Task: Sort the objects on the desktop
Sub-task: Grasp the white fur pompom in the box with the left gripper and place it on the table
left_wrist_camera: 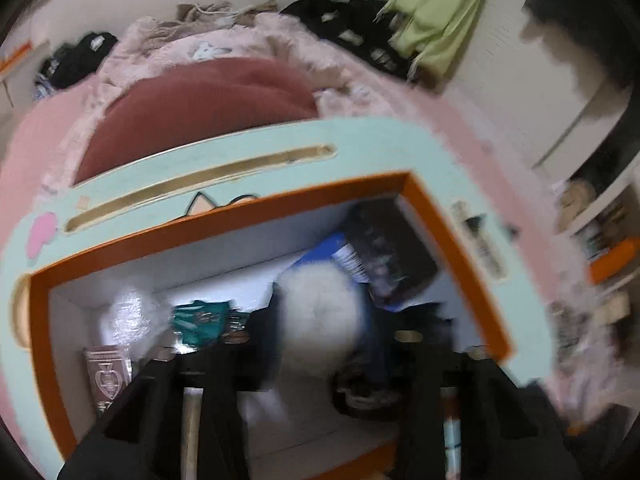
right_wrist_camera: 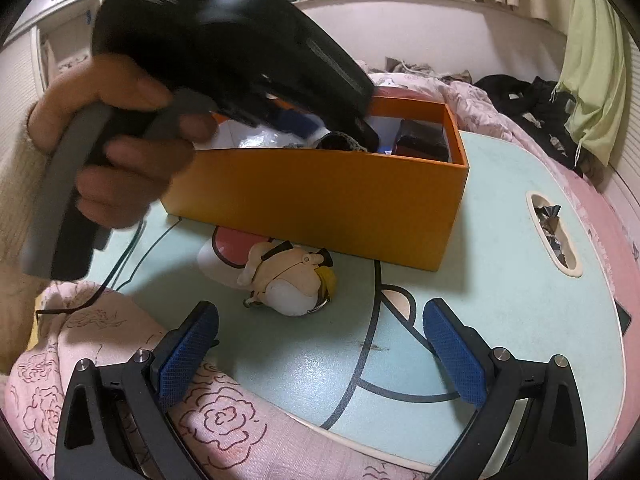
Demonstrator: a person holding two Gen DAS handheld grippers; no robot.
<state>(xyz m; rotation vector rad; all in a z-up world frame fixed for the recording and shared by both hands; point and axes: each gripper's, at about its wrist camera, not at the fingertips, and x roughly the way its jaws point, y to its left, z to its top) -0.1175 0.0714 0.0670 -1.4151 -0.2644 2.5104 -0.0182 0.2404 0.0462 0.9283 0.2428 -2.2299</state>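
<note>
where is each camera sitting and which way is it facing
Left wrist: on the left gripper, looking down into the orange cardboard box at a white fluffy ball; black finger frames show.
Right wrist: on the right gripper, low over the pale blue table, facing a small plush toy; the hand shows.
Shared: box, table.

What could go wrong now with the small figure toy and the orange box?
The right hand-held gripper is open short of the figure toy, which lies on its side and could roll when pinched. The toy lies close to the orange box, so a finger may bump its wall.
</note>
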